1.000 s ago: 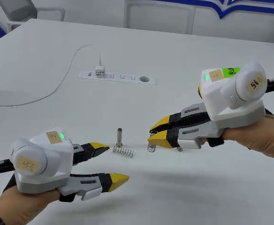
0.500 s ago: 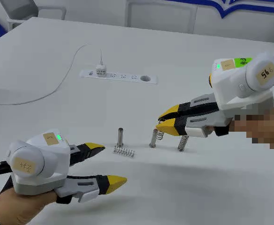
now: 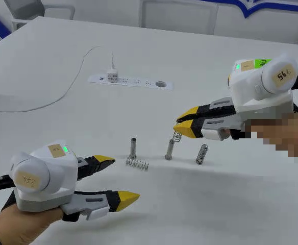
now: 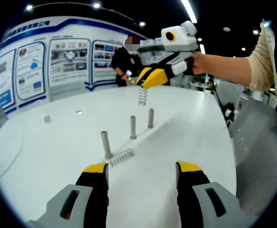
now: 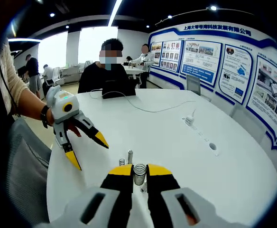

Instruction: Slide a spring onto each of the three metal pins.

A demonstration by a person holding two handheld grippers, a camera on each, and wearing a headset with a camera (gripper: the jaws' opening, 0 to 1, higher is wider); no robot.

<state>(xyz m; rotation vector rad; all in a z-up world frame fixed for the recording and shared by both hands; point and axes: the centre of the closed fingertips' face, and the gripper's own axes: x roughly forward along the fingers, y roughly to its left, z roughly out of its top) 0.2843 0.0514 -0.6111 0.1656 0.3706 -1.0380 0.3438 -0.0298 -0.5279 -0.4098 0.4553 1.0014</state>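
Shiny metal pins (image 3: 133,147), matt white table (image 3: 230,204)

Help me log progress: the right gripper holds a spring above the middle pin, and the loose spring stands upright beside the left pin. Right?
No: the head view shows the loose spring lying on its side beside the left pin. The right gripper does hold a spring above the middle pin.
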